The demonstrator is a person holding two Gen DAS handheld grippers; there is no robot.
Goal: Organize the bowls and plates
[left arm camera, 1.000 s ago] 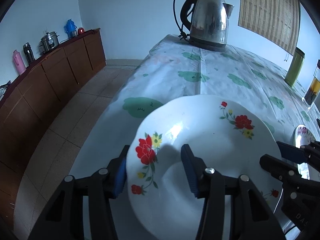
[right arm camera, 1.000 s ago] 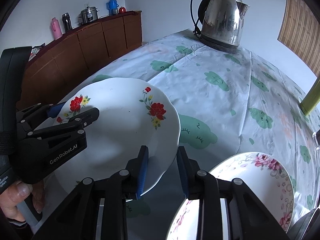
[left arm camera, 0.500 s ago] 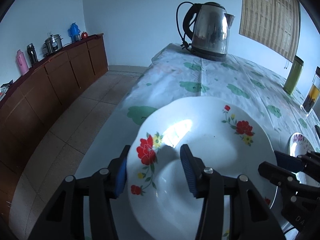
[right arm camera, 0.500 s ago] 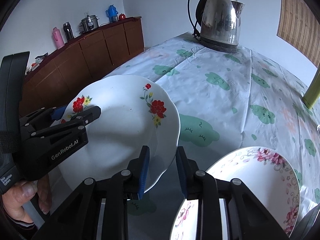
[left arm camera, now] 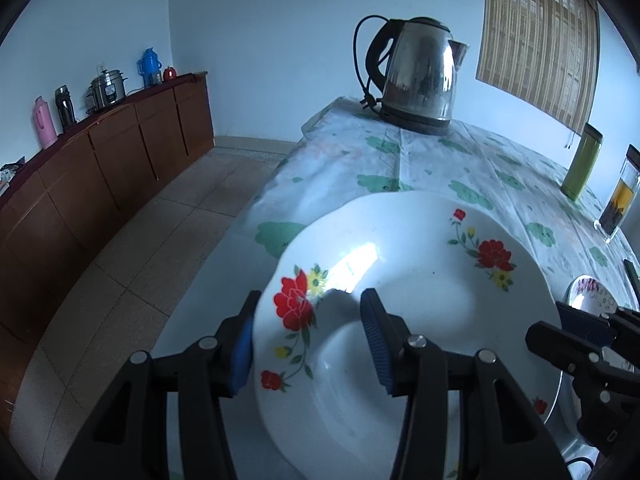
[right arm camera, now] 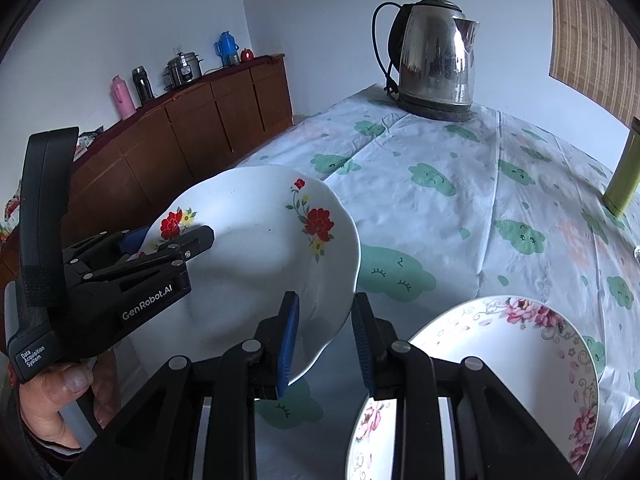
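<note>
A white deep plate with red flowers (left arm camera: pixel 420 288) hangs tilted above the cloud-print tablecloth (left arm camera: pixel 400 160), held from both sides. My left gripper (left arm camera: pixel 310 340) is shut on its left rim, one blue pad under the rim and one inside the well. In the right wrist view the same plate (right arm camera: pixel 256 256) has its near right rim between the pads of my right gripper (right arm camera: pixel 326 340), which is shut on it. The left gripper (right arm camera: pixel 160 240) shows at the plate's far left, with a person's hand (right arm camera: pixel 60 400) on its handle. The right gripper (left arm camera: pixel 576 336) also shows in the left wrist view.
A second plate with pink flowers (right arm camera: pixel 500 368) lies on the table just right of my right gripper. A steel kettle (left arm camera: pixel 416 76) stands at the far end. A green tumbler (left arm camera: pixel 582 168) and a glass jar (left arm camera: pixel 620 200) are at right. The table's left edge drops to tiled floor beside a brown sideboard (left arm camera: pixel 100 168).
Both grippers have tipped upward a little with the red-flowered plate still gripped between them; more of the room shows. The pink-flowered plate has not moved.
</note>
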